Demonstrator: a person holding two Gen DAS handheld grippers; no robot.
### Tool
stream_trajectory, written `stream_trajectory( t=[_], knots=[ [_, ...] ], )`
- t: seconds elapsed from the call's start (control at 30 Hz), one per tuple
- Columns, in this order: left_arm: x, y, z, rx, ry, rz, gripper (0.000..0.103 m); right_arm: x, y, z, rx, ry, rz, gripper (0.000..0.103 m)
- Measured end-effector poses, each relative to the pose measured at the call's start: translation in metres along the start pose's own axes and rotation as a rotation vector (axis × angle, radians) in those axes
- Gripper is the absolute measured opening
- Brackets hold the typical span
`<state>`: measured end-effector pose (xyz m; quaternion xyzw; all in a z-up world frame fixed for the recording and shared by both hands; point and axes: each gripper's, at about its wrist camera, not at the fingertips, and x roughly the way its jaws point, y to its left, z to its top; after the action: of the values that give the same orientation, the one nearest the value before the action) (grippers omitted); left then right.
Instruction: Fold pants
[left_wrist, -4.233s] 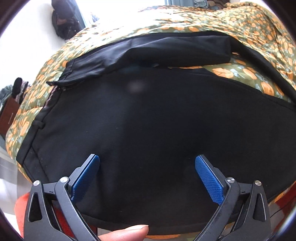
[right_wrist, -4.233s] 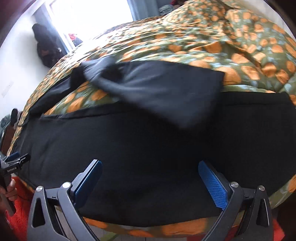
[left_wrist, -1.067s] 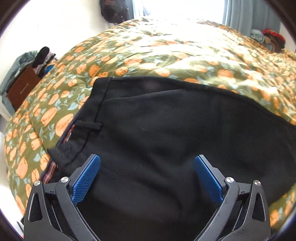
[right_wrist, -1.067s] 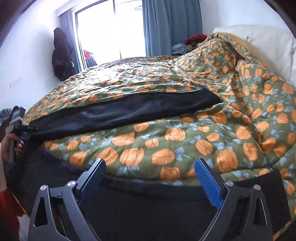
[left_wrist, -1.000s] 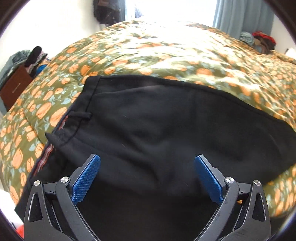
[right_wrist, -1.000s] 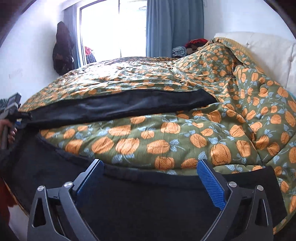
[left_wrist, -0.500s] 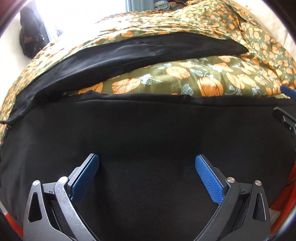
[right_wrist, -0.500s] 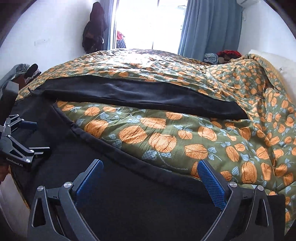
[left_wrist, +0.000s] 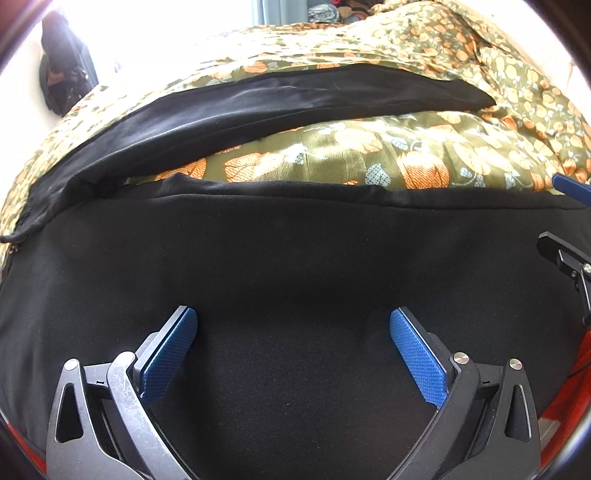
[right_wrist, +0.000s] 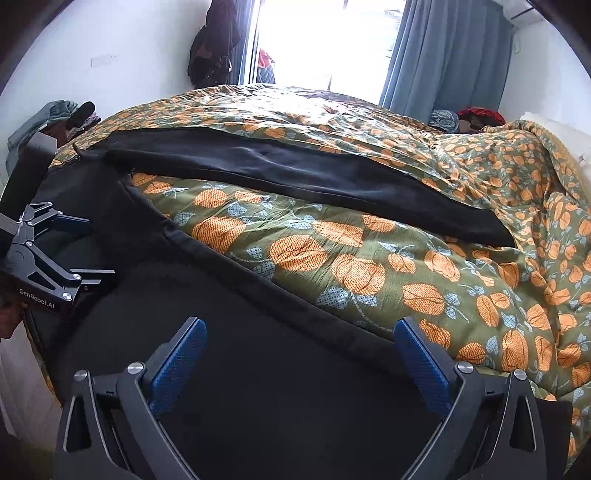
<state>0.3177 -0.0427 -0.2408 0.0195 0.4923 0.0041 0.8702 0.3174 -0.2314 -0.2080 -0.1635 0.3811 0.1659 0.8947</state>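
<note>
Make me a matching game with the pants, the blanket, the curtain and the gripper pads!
Things:
1. pants
2. blanket
3. curtain
4. gripper pads

Colours:
A. grey-blue, hanging by the window
B. black
C. bright blue, textured
D. green with orange pumpkins

Pairs: 1-B, 2-D, 3-A, 4-C
</note>
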Motion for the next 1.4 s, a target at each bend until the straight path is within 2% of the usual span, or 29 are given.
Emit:
stream_trajectory(
  t=[0.3,0.47,0.53,0.6,0.73,0.87,1.0,1.13,1.17,1.2,1.23,1.3,1.4],
  knots=[
    [-0.002,0.000,-0.007,-0.001,-0.026,0.016,0.103,-0.001,0.003,0.004,-0.009,-0.007,0.010,0.101],
    [-0.010,0.001,0.006,-0.023,0.041,0.022,0.103,-0.004,0.002,0.006,-0.007,-0.015,0.010,0.101],
    [-0.017,0.004,0.017,-0.035,0.067,-0.014,0.103,-0.005,0.002,0.007,-0.009,-0.017,0.007,0.101],
    [-0.024,0.014,0.033,-0.040,0.047,-0.050,0.103,-0.005,0.000,0.007,-0.006,-0.018,0.007,0.101],
    [-0.032,0.051,0.084,-0.075,-0.035,0.018,0.103,-0.004,-0.003,0.007,0.012,-0.013,0.010,0.101],
    [-0.024,0.107,0.133,-0.210,-0.099,0.116,0.103,0.000,-0.005,0.007,0.019,-0.001,0.009,0.101],
    [0.010,0.166,0.149,-0.371,-0.072,0.207,0.103,0.005,-0.005,0.005,0.023,0.017,0.008,0.101],
    [0.053,0.207,0.130,-0.458,0.028,0.280,0.102,0.010,-0.005,0.004,0.033,0.044,0.018,0.101],
    [0.064,0.216,0.118,-0.485,0.059,0.285,0.102,0.010,-0.007,0.005,0.048,0.058,0.032,0.101],
    [0.069,0.222,0.108,-0.507,0.050,0.258,0.103,0.011,-0.010,0.008,0.076,0.086,0.056,0.101],
    [0.068,0.221,0.100,-0.513,0.011,0.237,0.103,0.013,-0.016,0.015,0.125,0.122,0.092,0.101],
    [0.064,0.214,0.095,-0.488,-0.035,0.253,0.102,0.020,-0.032,0.036,0.247,0.158,0.187,0.101],
    [0.062,0.204,0.092,-0.462,-0.066,0.280,0.102,0.034,-0.052,0.087,0.387,0.090,0.320,0.101]
  ],
)
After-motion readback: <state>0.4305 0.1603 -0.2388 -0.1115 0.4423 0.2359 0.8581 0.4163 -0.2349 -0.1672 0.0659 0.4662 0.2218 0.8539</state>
